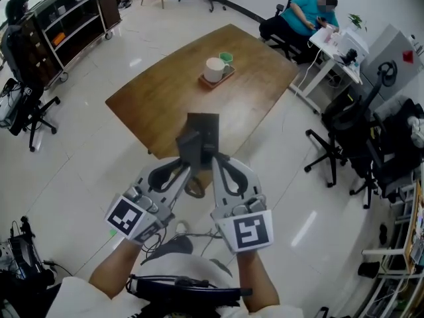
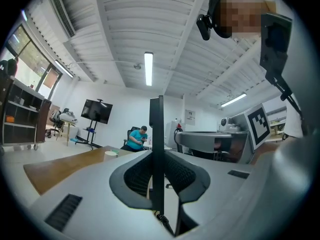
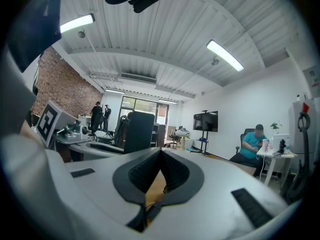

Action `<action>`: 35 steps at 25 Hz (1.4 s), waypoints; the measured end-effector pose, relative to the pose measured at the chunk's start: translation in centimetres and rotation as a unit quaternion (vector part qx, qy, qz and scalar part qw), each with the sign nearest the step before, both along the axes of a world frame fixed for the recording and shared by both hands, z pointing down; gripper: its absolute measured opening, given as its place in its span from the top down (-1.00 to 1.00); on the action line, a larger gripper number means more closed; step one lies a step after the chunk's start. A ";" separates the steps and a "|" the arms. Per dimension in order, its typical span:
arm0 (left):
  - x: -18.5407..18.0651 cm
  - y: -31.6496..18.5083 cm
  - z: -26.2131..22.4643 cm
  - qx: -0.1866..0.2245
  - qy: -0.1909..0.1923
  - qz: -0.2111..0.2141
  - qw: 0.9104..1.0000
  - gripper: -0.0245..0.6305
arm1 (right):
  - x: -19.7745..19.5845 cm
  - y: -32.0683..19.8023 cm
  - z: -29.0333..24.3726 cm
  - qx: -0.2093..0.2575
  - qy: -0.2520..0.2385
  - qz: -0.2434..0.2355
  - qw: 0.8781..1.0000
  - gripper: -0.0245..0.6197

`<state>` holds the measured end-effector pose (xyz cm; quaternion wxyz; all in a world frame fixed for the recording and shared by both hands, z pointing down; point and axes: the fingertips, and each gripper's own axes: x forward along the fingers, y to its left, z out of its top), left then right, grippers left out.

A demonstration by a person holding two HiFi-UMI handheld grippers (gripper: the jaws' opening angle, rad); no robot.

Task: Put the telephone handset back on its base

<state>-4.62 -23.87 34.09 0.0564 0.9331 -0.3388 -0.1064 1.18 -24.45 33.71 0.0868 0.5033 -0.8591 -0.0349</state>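
Observation:
My left gripper is shut on a flat dark grey telephone part, which shows edge-on as a thin upright slab between the pads. Whether it is the handset or the base I cannot tell. A coiled cord hangs under the jaws. My right gripper is close beside it on the right, its pads meeting at the tips with nothing between them. From the right gripper view the dark part stands just to the left. Both grippers hover over the near corner of the wooden table.
A small tray with a white mug and a green cup sits at the table's far side. A seated person works at a white desk at the upper right. Office chairs stand right, shelving at upper left.

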 end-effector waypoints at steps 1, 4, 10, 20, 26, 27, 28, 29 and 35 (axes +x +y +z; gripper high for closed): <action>0.0 -0.2 0.1 0.000 -0.002 0.003 1.000 0.73 | 0.0 -0.1 0.0 -0.001 0.000 0.003 1.000 0.92; 0.2 -0.6 0.8 -0.010 -0.003 0.018 1.000 0.74 | 0.2 -0.5 0.2 -0.004 0.002 0.012 1.000 0.92; 0.7 -2.3 3.3 -0.048 0.015 0.043 0.998 0.73 | 0.9 -0.8 1.5 -0.019 0.002 0.026 0.999 0.92; 0.4 -7.4 9.8 -0.135 0.029 0.072 0.988 0.73 | 1.0 -1.5 3.0 -0.033 -0.006 0.018 0.999 0.92; 0.5 -10.1 12.5 -0.174 0.040 0.080 0.981 0.73 | 1.3 -2.8 3.9 -0.042 -0.014 0.013 0.999 0.92; 0.7 -10.3 13.0 -0.178 0.037 0.082 0.980 0.73 | 1.3 -3.1 4.0 -0.042 -0.016 0.011 0.999 0.92; 0.8 -10.5 13.5 -0.183 0.035 0.084 0.979 0.73 | 1.4 -3.3 4.2 -0.043 -0.017 0.009 0.999 0.92; 1.0 -10.7 13.9 -0.189 0.035 0.087 0.977 0.73 | 1.4 -3.5 4.4 -0.045 -0.017 0.008 0.999 0.92; 1.2 -12.5 16.4 -0.234 0.044 0.105 0.966 0.73 | 1.3 -4.9 5.3 -0.055 -0.019 0.000 0.998 0.92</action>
